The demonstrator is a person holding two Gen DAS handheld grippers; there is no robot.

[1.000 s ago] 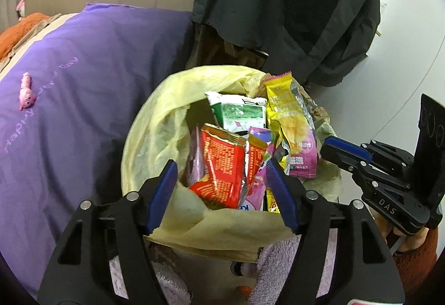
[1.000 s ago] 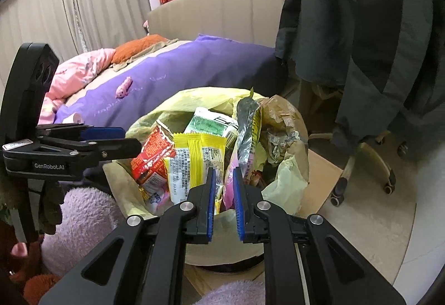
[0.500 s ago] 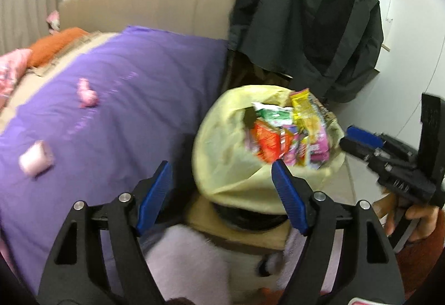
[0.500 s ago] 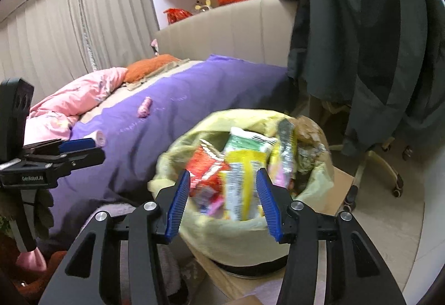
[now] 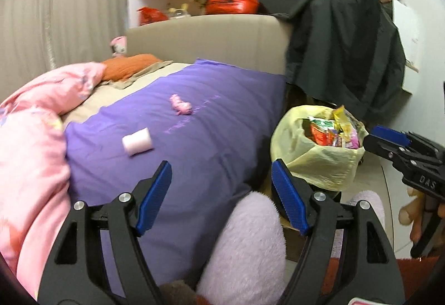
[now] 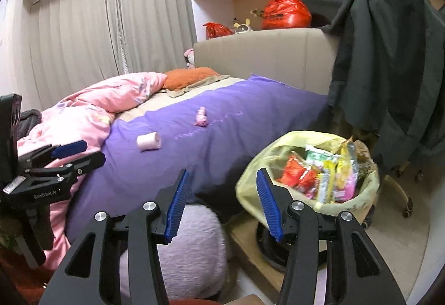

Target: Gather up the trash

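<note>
Both tools were empty. The left gripper (image 5: 221, 195) had its jaws spread wide, as did the right gripper (image 6: 222, 203). The remaining litter lay on the purple bedspread (image 5: 222, 115): a pale pink tissue roll (image 5: 137, 142) at eleven o'clock from the left gripper, and a crumpled pink wrapper (image 5: 181, 108) beyond it near twelve. The roll lay on its side, long axis running from eight to two o'clock. Judged nearer the left gripper. The yellow trash bag (image 6: 256, 179), full of snack packets, stood at two o'clock off the bed.

"DAS" on right tool (image 5: 389, 139), "GenRobot.AI" on left tool (image 6: 75, 154)
</note>
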